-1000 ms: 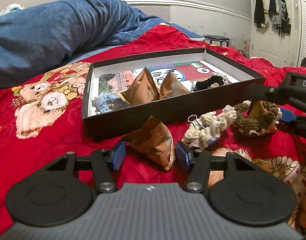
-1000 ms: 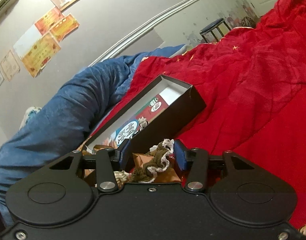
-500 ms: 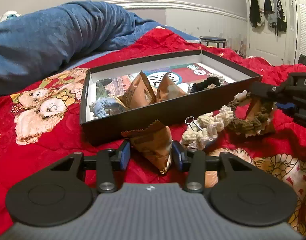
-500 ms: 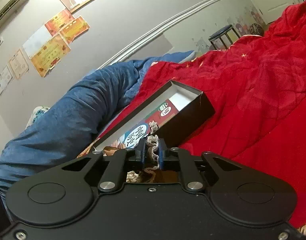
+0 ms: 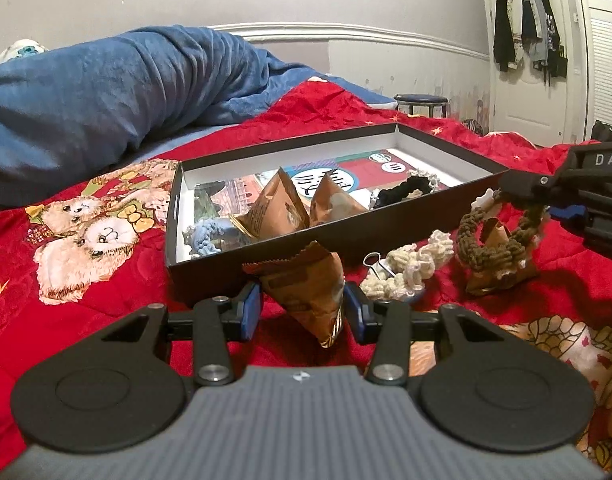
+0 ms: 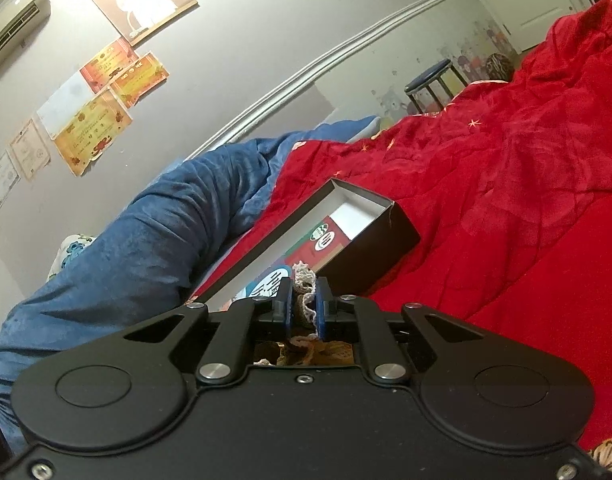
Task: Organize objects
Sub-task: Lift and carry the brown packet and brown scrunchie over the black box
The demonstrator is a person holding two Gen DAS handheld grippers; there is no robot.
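In the left wrist view my left gripper [image 5: 303,312] is shut on a brown snack packet [image 5: 306,284], one blue pad on each side, just in front of the black box [image 5: 386,224]. At the right, my right gripper [image 5: 540,200] is shut on a brown-and-cream crochet scrunchie [image 5: 478,252], which hangs partly over another brown packet [image 5: 502,276]. In the right wrist view the right gripper [image 6: 303,308] pinches the scrunchie's lace edge [image 6: 303,300], with the box [image 6: 370,240] beyond. The box holds two brown packets [image 5: 277,208], a blue crochet piece [image 5: 209,232] and a black scrunchie [image 5: 402,190].
A cream crochet scrunchie [image 5: 410,268] with a binder clip [image 5: 376,262] lies on the red blanket [image 5: 105,312] between the grippers. A rolled blue blanket [image 5: 105,92] lies behind the box. A stool [image 5: 420,102] and a door hung with clothes [image 5: 526,20] stand at the far right.
The left jaws closed in on the brown packet. The right jaws shut on the scrunchie and raised its top edge. Both views tipped slightly upward.
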